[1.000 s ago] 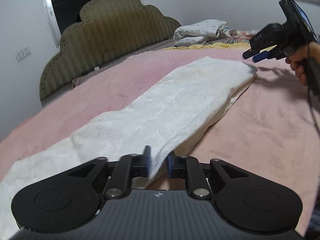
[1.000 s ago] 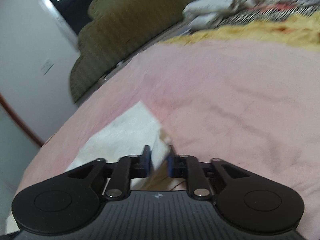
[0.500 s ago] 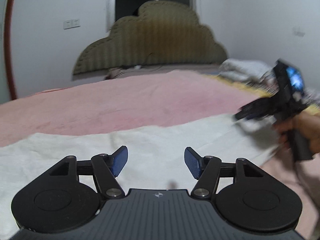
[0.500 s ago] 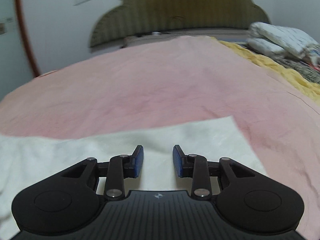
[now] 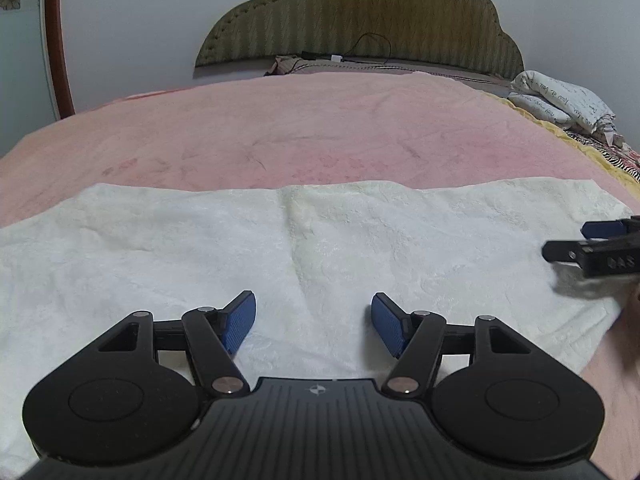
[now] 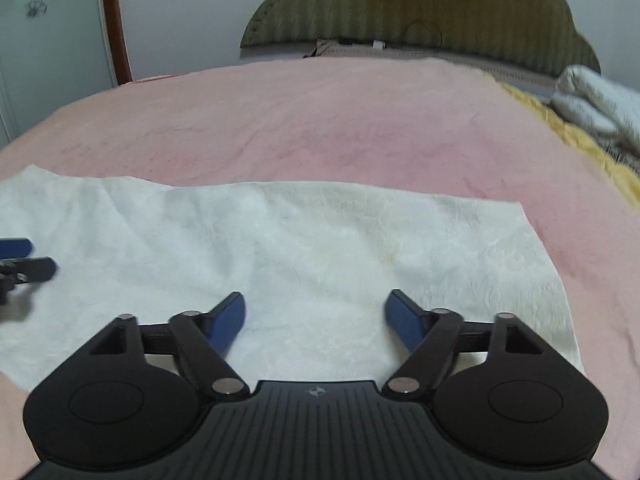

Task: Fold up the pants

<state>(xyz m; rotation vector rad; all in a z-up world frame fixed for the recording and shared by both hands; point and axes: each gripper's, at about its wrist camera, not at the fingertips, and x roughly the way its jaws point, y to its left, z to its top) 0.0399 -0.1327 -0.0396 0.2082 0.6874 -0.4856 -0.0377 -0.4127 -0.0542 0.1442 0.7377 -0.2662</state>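
The white fleecy pants [image 5: 320, 248] lie flat as a long band across the pink bedspread; they also show in the right wrist view [image 6: 320, 248]. My left gripper [image 5: 313, 322] is open and empty, hovering low over the near middle of the pants. My right gripper [image 6: 316, 322] is open and empty over the right end of the pants, near their right edge. The right gripper also shows at the right edge of the left wrist view [image 5: 592, 246]. The left gripper's tip shows at the left edge of the right wrist view [image 6: 20, 264].
The pink bedspread [image 5: 320, 136] spreads beyond the pants up to an olive padded headboard [image 5: 360, 20]. A folded white printed quilt [image 5: 564, 100] and a yellow blanket edge [image 6: 592, 152] lie at the right. A wooden door frame [image 5: 56, 40] stands at the left.
Both grippers have let go of the pants and opened wide. Both have swung round to face the headboard, and the pants now lie flat across the view.
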